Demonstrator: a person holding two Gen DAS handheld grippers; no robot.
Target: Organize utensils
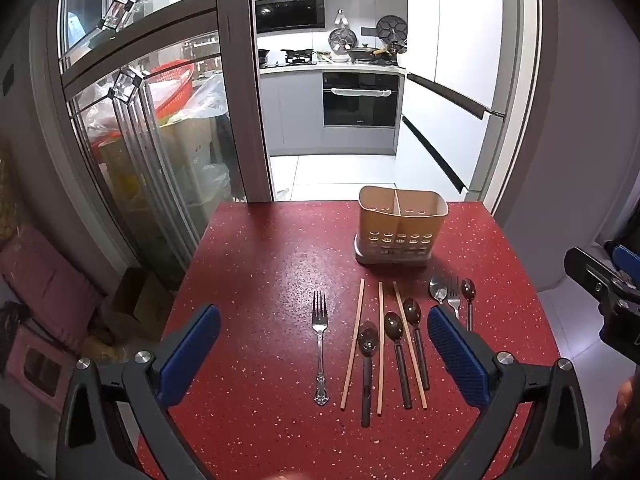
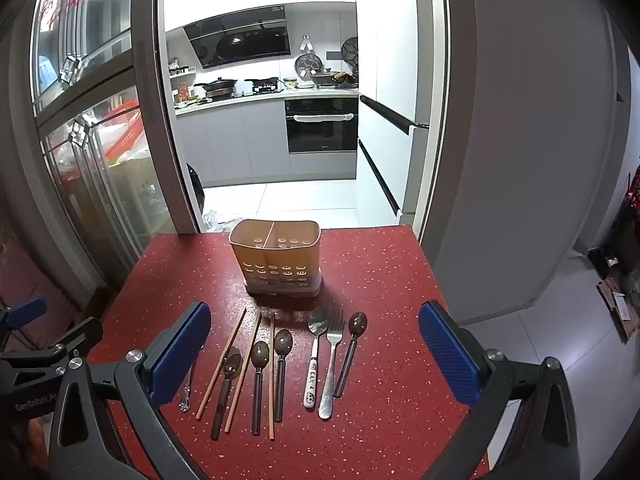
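Observation:
A beige two-compartment utensil holder [image 1: 401, 224] [image 2: 276, 255] stands near the far edge of the red speckled table [image 1: 260, 264] [image 2: 380, 280]. In front of it lie a silver fork [image 1: 320, 340], three wooden chopsticks [image 1: 353, 340] [image 2: 221, 364], several dark spoons [image 1: 396, 354] [image 2: 259, 380], a steel spoon with a white panda handle [image 2: 314, 356], a second fork [image 2: 332, 364] and another dark spoon [image 2: 350, 350]. My left gripper [image 1: 324, 354] hovers open above the row. My right gripper [image 2: 314, 360] also stands open over the utensils. Neither holds anything.
Beyond the table a doorway opens onto a kitchen with an oven [image 1: 360, 98] [image 2: 322, 124]. A glass sliding door [image 1: 132, 120] stands at the left, with a red basket and bags behind it. The right gripper's body [image 1: 604, 292] shows at the left wrist view's right edge.

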